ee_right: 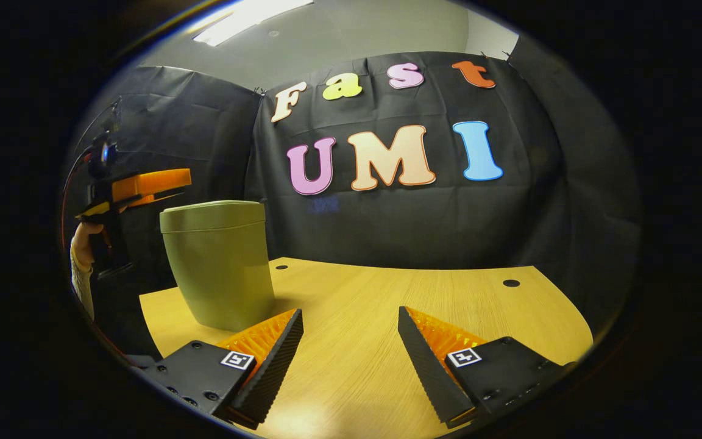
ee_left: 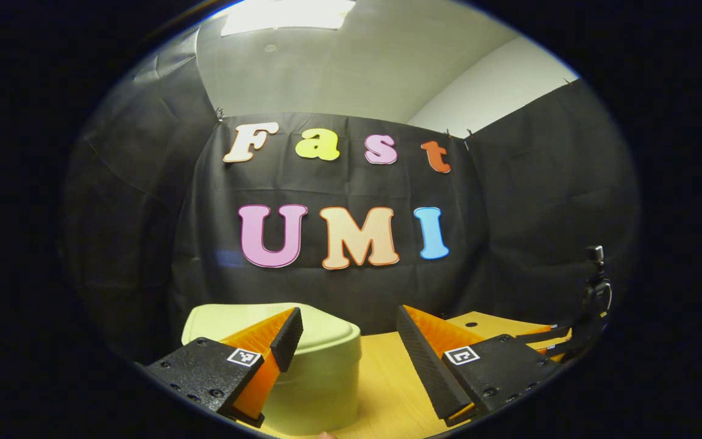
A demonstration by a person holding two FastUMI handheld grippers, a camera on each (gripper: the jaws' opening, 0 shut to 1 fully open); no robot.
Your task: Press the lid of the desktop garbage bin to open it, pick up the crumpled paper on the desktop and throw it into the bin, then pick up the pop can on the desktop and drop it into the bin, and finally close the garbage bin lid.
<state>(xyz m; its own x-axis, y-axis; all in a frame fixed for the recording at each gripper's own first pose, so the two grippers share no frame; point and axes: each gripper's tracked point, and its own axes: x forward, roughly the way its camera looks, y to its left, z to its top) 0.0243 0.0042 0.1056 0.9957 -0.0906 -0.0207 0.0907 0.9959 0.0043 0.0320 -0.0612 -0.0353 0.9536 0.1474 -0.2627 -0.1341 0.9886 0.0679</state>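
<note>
A pale green plastic desktop garbage bin (ee_right: 220, 262) with its lid (ee_right: 212, 216) closed is seen standing upright on the light wooden tabletop (ee_right: 387, 317), near the table's left rear part in the right gripper view. In the left gripper view, the left gripper (ee_left: 348, 341) is held with its two fingers spread wide apart and nothing between them, raised above the level of the bin (ee_left: 308, 372), whose lid (ee_left: 320, 332) lies just below and behind the left-hand finger. In the right gripper view, the right gripper (ee_right: 350, 344) is likewise released, its fingers parted over bare tabletop with nothing grasped. The left gripper (ee_right: 162, 183) is also seen in that view, up at lid height just left of the bin, carried by a person's hand (ee_right: 83, 244). The right gripper (ee_left: 555, 335) is seen at the far right of the left gripper view, low over the table.
</note>
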